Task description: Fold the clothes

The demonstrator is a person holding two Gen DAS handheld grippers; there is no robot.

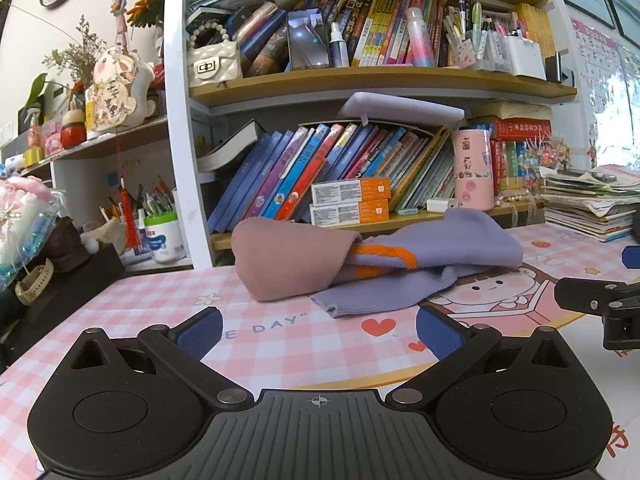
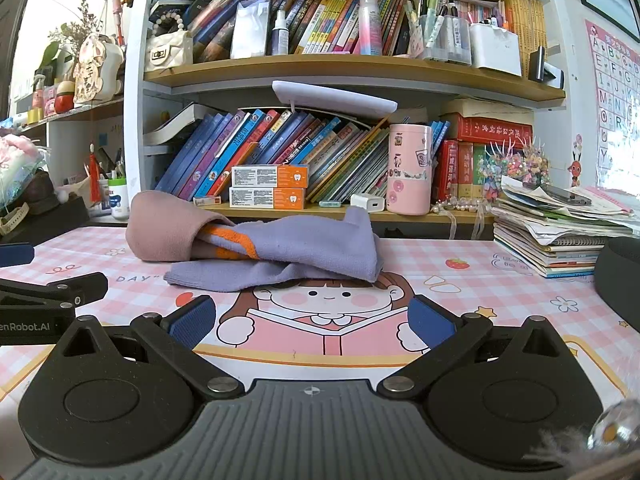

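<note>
Two garments, a mauve cloth (image 1: 288,258) and a purple cloth (image 1: 432,256), lie heaped near the desk mat's (image 1: 160,304) back edge; the left gripper (image 1: 318,330) gapes empty before them. A green-lidded pot (image 1: 160,216) holds pens. From the right view, the right gripper (image 2: 312,322) likewise stands wide open, and a book stack (image 2: 560,240) on the mat's right edge shows fully.

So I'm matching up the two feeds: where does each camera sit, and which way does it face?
Left wrist: on the left claw, facing level across the pink mat at the clothes and bookshelf; the right claw shows at the right edge.
Right wrist: on the right claw, facing the same way; the left claw shows at the left edge.
Shared: clothes, mat, bookshelf, pink cup.
</note>
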